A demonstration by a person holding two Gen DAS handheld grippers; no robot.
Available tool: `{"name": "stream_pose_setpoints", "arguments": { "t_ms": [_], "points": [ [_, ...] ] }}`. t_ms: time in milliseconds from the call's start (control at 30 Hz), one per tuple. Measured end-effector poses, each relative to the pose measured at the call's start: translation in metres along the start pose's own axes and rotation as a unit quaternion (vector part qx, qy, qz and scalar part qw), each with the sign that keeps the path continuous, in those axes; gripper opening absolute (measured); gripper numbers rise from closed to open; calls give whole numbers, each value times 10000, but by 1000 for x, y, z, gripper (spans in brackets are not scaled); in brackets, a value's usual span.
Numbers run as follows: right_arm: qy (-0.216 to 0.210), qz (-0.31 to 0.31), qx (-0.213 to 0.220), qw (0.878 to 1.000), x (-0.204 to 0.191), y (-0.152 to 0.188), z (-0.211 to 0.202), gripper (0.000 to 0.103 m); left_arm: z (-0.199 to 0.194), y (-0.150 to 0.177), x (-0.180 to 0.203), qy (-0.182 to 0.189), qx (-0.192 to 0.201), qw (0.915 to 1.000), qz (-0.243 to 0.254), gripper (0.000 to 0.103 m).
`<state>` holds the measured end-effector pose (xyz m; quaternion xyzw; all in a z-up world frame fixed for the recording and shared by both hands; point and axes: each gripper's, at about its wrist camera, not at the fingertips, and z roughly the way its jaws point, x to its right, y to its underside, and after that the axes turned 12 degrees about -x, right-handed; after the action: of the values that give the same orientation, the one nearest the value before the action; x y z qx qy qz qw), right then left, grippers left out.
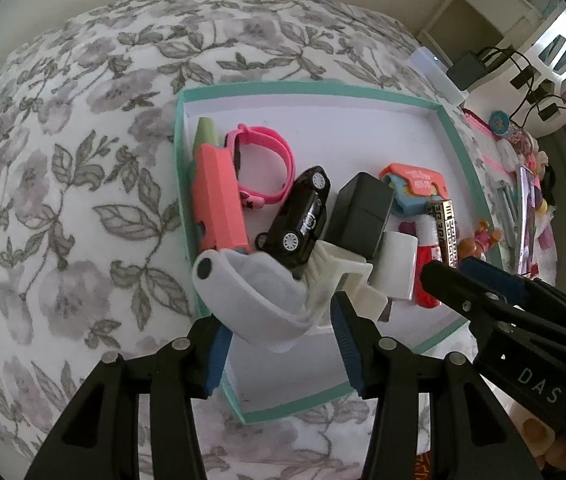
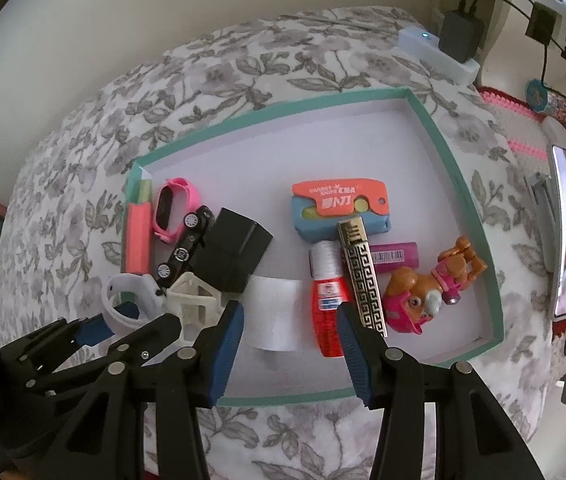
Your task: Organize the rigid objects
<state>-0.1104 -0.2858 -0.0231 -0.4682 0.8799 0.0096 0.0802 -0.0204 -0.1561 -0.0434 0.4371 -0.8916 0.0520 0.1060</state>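
The left gripper (image 1: 279, 344), half-open, seemingly pinches the white band (image 1: 259, 300) over the tray (image 1: 459, 152) for placing; the right gripper (image 2: 289, 354) hovers half-open, empty.

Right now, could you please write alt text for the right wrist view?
A shallow teal-rimmed white tray on floral fabric holds small objects, including a black toy car and a brown-and-pink toy dog. The right gripper hovers open above it.
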Motion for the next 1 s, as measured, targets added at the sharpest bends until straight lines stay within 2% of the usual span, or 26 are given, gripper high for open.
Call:
{"name": "stream_pose_setpoints", "arguments": {
  "t_ms": [167,467,767,900,1000],
  "points": [
    [7,-43,64,10000,-3,0,-4,52,-8,1,-4,-11,83,10000,7,57],
    [1,-16,228,9997,-3,1,-13,52,-27,2,-7,-62,375,9993,11,57],
    [127,-56,282,9995,-4,0,-12,52,-45,-1,-32,-677,880,9927,-470,57],
    [237,-175,328,9990,-10,-2,-9,52,-44,-4,-46,-939,902,9890,-697,58],
    [366,-332,342,9982,-17,-4,-6,53,-42,-5,-55,-1070,858,9872,-816,64]
  ]
}}
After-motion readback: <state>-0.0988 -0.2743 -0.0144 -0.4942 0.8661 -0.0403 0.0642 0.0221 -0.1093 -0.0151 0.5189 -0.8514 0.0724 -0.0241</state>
